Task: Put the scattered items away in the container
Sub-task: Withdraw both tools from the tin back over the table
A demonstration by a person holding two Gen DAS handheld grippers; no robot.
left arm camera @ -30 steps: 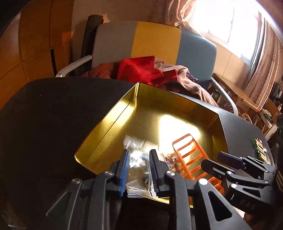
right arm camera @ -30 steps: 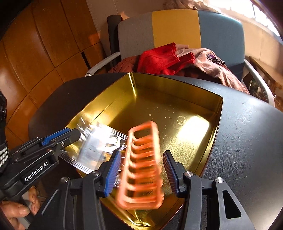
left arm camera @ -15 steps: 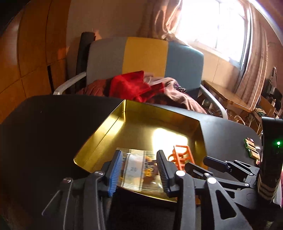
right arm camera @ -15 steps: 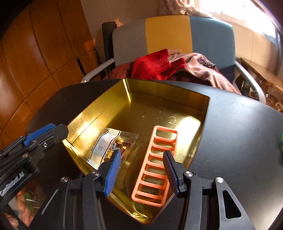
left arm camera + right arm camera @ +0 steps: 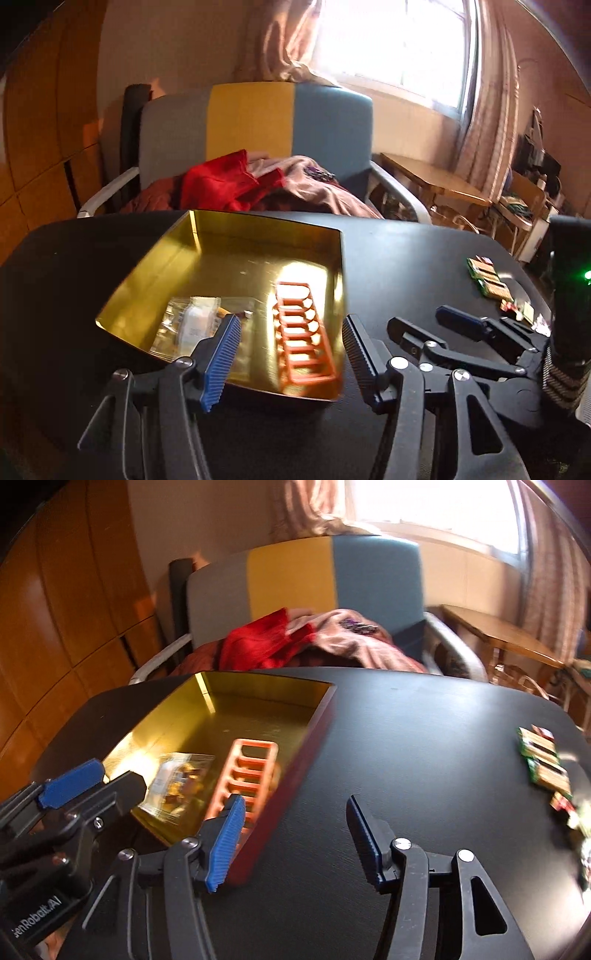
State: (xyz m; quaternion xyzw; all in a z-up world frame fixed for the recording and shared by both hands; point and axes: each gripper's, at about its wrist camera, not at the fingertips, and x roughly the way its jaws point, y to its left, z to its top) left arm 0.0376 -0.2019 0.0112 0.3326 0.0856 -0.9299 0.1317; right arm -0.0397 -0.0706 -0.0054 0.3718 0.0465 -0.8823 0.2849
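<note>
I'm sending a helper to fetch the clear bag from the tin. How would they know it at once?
On the black table stands a gold tin. Two things lie in its near end: an orange rack and, left of it, the bag. The bag is flat, clear plastic with a white label and small yellowish bits inside; the rack is rigid with a row of slots.

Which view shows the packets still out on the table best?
The right wrist view: the packets lie on the bare black table at the right, nearer the camera, though blurred. The left wrist view shows them smaller at the right, partly behind the right gripper.
</note>
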